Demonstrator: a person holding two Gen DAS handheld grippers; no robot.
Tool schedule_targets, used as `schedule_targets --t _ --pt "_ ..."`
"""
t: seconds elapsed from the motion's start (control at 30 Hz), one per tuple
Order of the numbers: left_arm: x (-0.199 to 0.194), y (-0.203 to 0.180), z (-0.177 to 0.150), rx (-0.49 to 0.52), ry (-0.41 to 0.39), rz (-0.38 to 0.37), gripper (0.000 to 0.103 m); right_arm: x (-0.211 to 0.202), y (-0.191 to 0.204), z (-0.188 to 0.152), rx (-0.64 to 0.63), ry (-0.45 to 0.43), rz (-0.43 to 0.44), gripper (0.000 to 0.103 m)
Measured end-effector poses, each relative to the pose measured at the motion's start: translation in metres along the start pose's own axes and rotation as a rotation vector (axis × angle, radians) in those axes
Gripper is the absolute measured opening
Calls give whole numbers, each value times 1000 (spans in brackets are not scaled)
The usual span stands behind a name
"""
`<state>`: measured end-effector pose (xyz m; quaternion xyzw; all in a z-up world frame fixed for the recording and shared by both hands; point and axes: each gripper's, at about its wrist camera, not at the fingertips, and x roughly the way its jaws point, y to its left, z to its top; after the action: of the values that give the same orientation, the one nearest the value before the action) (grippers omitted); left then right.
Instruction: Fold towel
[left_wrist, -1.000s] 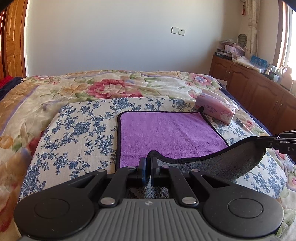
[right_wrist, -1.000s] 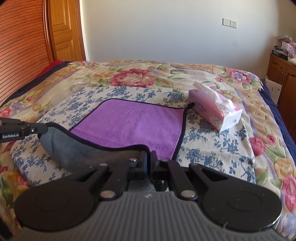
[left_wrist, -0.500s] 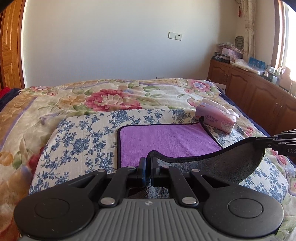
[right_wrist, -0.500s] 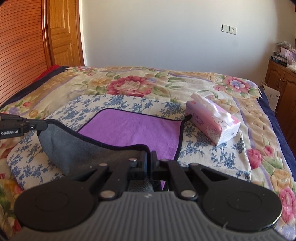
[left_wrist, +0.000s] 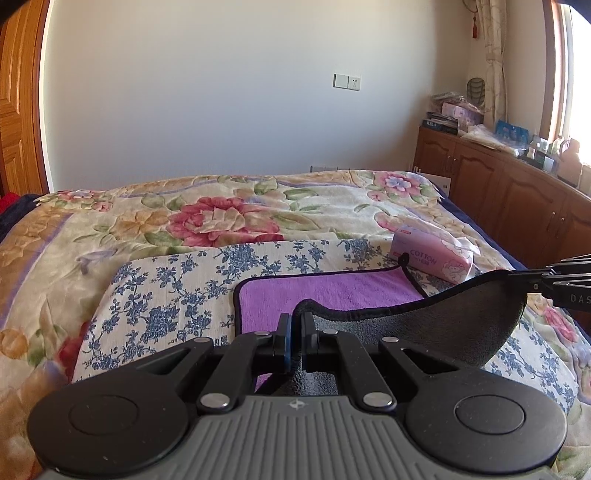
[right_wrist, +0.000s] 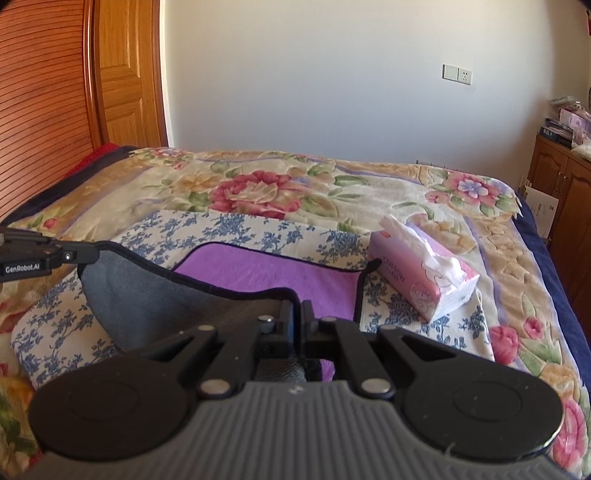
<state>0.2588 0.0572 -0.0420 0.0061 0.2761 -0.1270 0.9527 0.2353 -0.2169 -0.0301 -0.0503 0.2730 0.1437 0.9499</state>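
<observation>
Presently the left gripper (left_wrist: 293, 325), low centre of its view, is clamped on the near hem of the towel (left_wrist: 332, 291), lifted off the blue-flowered cloth (left_wrist: 166, 295). Rightward, the right gripper (right_wrist: 295, 314) pinches the hem's other corner, grey underside sagging between; a tissue pack (right_wrist: 421, 280) lies at right.

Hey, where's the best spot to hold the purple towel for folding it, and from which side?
By the two near corners of the towel, approached from the near edge. The left tool and right tool are each shut on one; the black-bound hem gives a firm edge, and the far half lies flat.
</observation>
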Motion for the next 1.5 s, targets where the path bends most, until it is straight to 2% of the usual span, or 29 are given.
schedule_targets --t 1.5 --pt "67 6 34 66 -44 36 6 52 -27 29 -35 -78 -48 4"
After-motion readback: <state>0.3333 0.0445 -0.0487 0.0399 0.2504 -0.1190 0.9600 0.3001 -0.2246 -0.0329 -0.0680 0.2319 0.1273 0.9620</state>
